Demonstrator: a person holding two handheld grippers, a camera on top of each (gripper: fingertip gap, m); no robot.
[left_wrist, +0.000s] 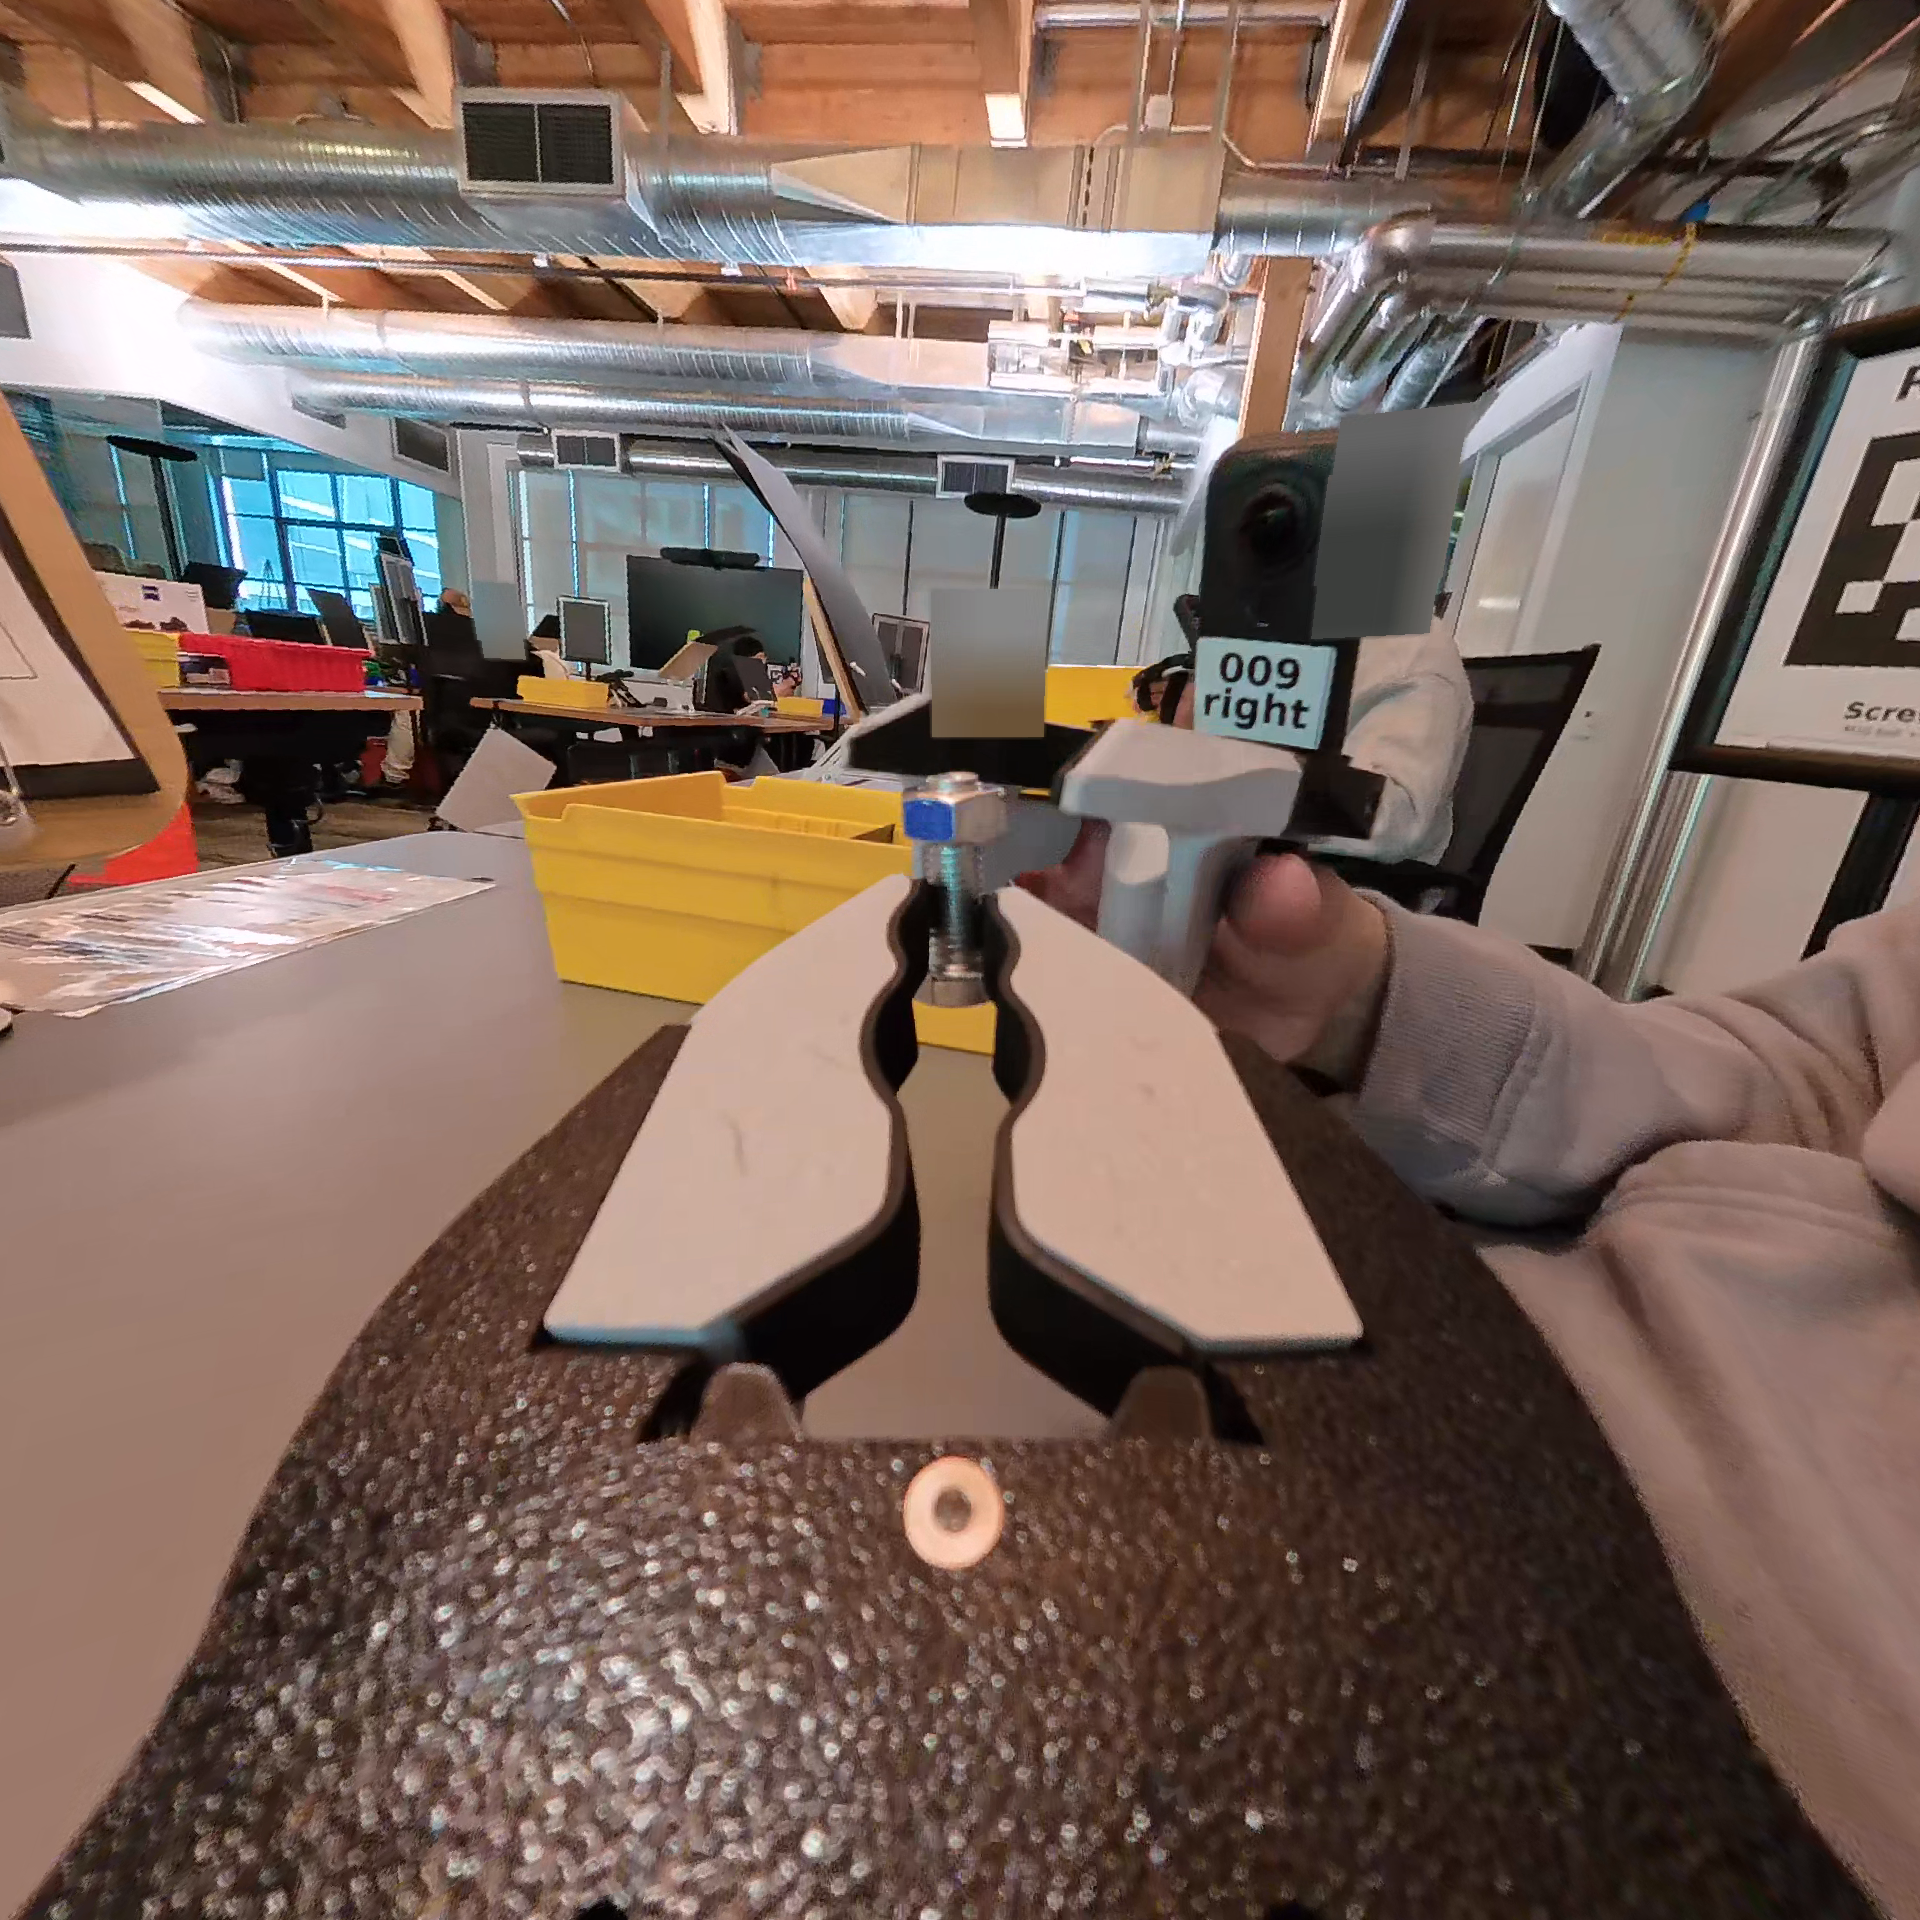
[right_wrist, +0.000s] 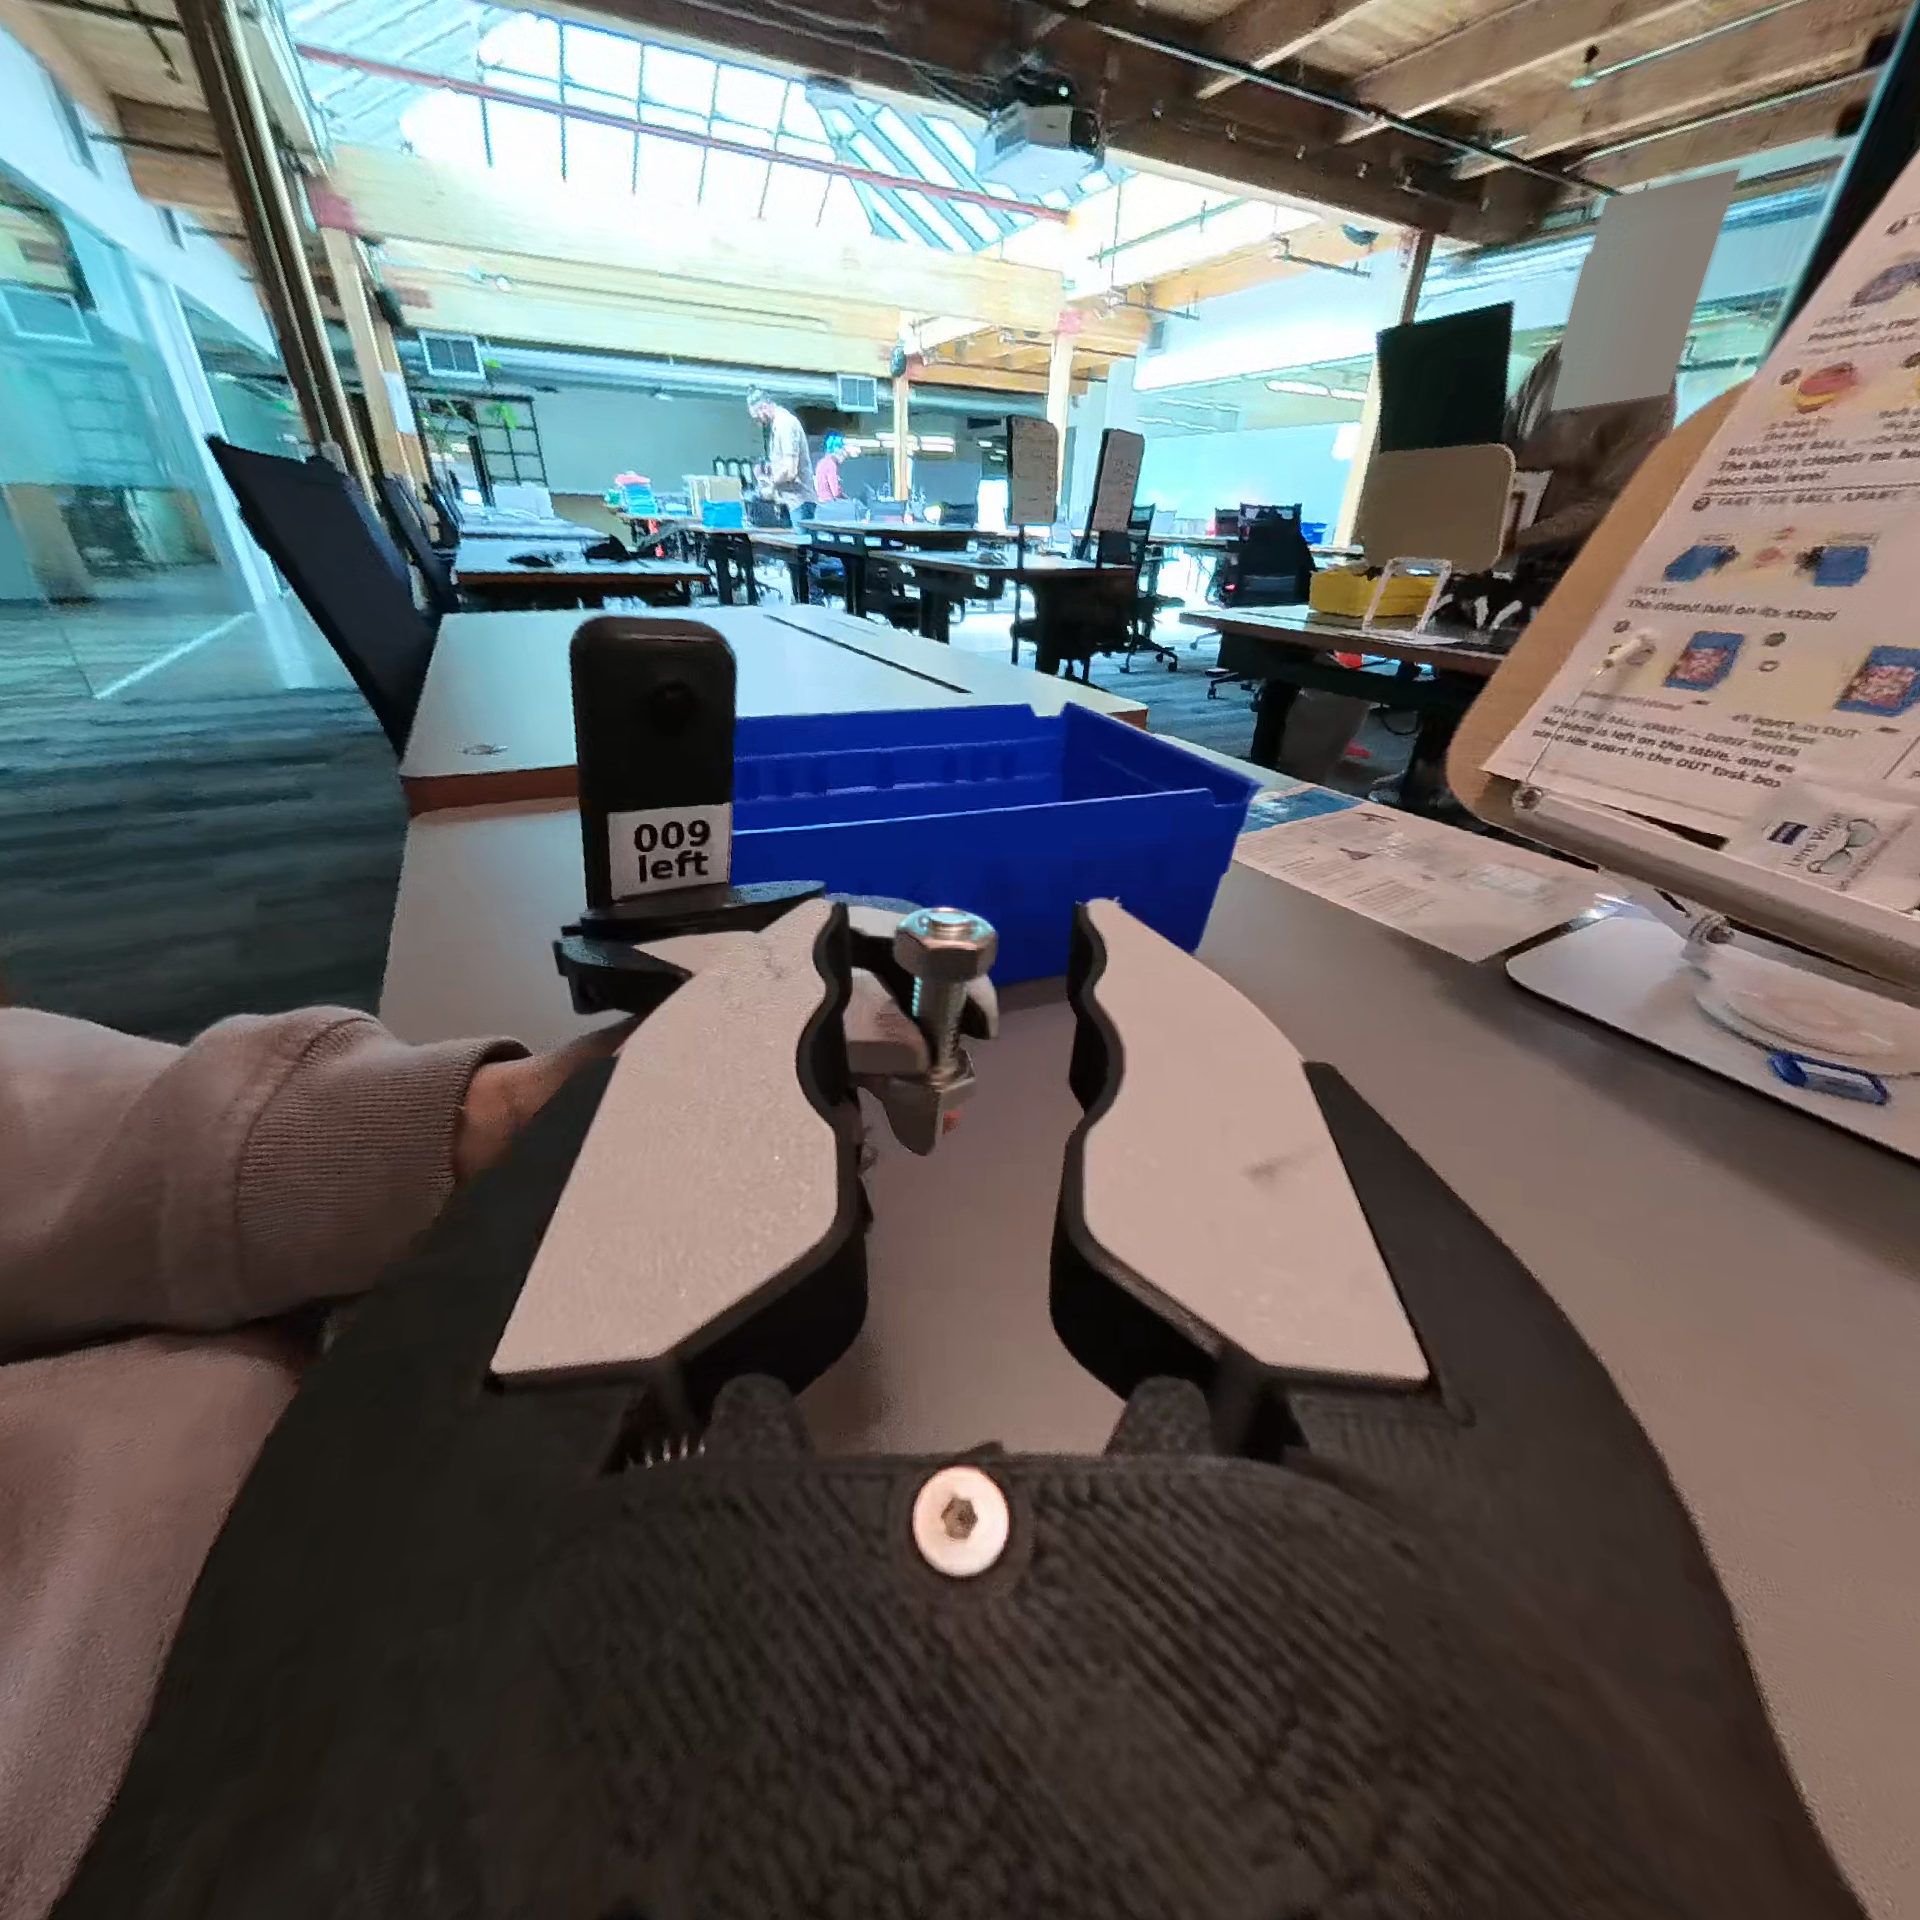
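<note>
The left gripper (left_wrist: 951, 935) points forward with its two grey fingers (left_wrist: 790, 1049) drawn close, their pads pressed on the threaded shank of an upright bolt (left_wrist: 951, 914) at 12 o'clock. The right gripper (right_wrist: 951, 1023) comes in from 2 o'clock in the left wrist view, its fingers (right_wrist: 1195, 1122) parted wide on either side of the bolt, pads clear of it. A hand (left_wrist: 1278, 956) in a grey sleeve (left_wrist: 1558, 1091) grips its handle; the other sleeve (right_wrist: 187, 1143) shows at 9 o'clock in the right wrist view.
</note>
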